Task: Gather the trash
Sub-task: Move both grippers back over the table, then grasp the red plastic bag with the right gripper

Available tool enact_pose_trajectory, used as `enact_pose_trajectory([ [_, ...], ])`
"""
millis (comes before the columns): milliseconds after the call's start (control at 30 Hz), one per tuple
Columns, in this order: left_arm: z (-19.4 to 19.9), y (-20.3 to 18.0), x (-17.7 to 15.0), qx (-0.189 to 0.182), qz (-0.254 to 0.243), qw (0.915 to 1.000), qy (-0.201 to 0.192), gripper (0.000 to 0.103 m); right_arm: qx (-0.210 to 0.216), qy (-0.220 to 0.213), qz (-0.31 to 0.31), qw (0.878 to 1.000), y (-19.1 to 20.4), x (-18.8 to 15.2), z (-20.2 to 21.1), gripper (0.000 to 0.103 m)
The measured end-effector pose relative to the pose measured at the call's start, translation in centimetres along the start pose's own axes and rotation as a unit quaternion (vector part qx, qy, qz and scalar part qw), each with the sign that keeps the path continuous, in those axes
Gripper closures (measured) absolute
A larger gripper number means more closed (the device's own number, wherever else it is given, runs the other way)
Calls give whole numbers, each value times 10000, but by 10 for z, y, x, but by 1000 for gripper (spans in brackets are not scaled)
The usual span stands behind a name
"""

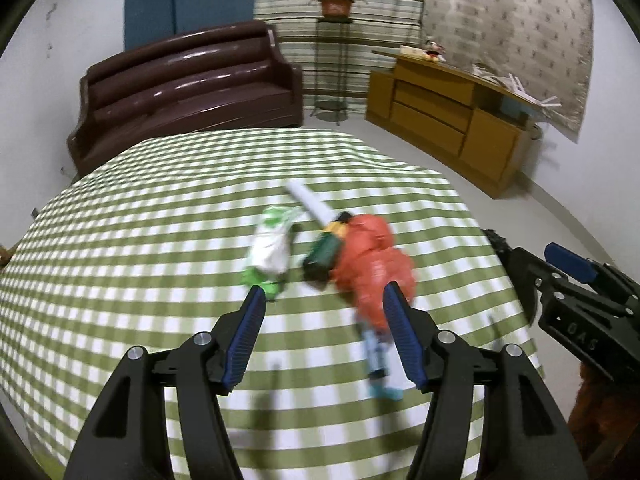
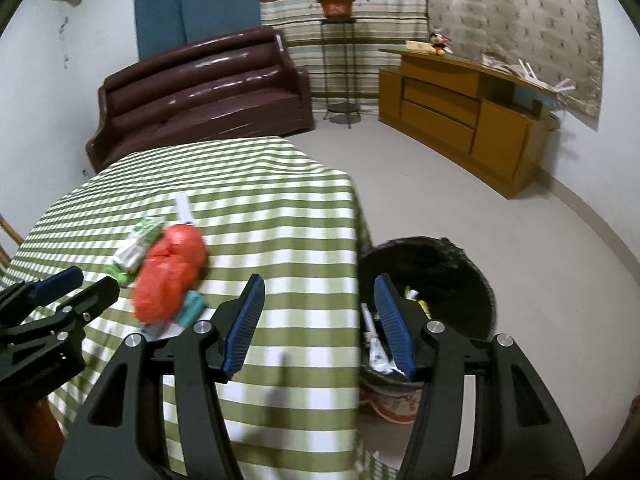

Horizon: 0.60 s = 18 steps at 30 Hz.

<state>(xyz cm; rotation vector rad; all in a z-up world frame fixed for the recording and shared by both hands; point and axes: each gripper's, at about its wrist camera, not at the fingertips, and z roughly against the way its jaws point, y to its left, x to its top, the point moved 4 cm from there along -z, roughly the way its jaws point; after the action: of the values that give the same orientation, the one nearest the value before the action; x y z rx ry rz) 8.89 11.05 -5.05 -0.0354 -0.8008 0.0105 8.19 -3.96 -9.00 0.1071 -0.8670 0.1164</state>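
Trash lies on the green-checked tablecloth (image 1: 120, 240): a crumpled orange-red bag (image 1: 372, 260), a white and green wrapper (image 1: 270, 250), a dark green item (image 1: 322, 254), a white paper roll (image 1: 308, 200) and a light blue wrapper (image 1: 378, 360). My left gripper (image 1: 323, 292) is open and empty, just short of the pile. My right gripper (image 2: 319, 280) is open and empty at the table's right edge, above a black-lined trash bin (image 2: 460, 276) that holds some scraps. The orange-red bag (image 2: 172, 276) and the white and green wrapper (image 2: 138, 248) also show in the right wrist view.
A brown sofa (image 1: 188, 88) stands behind the table. A wooden cabinet (image 1: 452, 112) lines the right wall, and a plant stand (image 1: 334, 60) stands by the striped curtain. The right gripper's body (image 1: 580, 300) shows at the right of the left wrist view.
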Motion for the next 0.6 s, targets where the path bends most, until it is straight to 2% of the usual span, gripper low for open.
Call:
enact_pose_trajectory([
  [200, 5, 34, -5, 244, 186, 9995, -4, 42, 304, 43, 163, 9994, 41, 5, -9, 47],
  [267, 5, 46, -8, 316, 248, 9992, 9, 41, 407, 56, 216, 9989, 54, 6, -12, 42],
  [400, 4, 65, -12, 424, 388, 9983, 57, 41, 539, 123, 367, 9978, 79, 7, -21, 41],
  [600, 0, 86, -17, 515, 535, 9972, 130, 41, 582, 270, 486, 9968, 99, 9, -38, 41],
])
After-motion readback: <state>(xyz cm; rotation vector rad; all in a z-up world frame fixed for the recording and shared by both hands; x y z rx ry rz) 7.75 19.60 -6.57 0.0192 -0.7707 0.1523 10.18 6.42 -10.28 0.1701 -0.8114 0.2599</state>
